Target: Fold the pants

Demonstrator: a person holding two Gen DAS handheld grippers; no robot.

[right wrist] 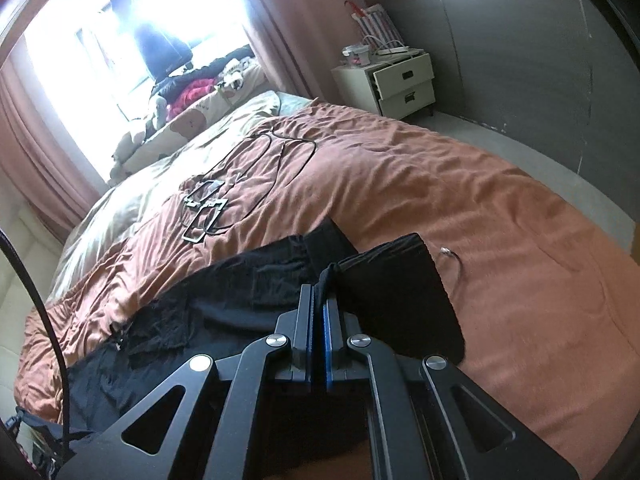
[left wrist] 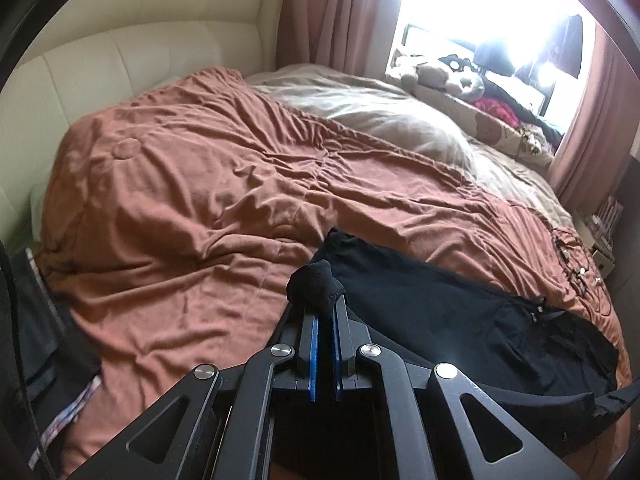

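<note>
Black pants (left wrist: 460, 312) lie spread along the near edge of the bed (left wrist: 200, 200), on the rust duvet. My left gripper (left wrist: 323, 304) has its fingers clamped on a bunched corner of the fabric. My right gripper (right wrist: 319, 300) has its fingers pinched together on another bit of the pants (right wrist: 240, 292), beside a folded-over flap. Cables (right wrist: 248, 168) lie further up the bed.

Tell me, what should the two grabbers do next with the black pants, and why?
Probably carry the pinched cloth across and lay it flat over the rest. The left gripper and the right gripper are each shut on a bunched bit of the black pants, which lie rumpled on the brown bedspread, so the fold looks unfinished.
</note>
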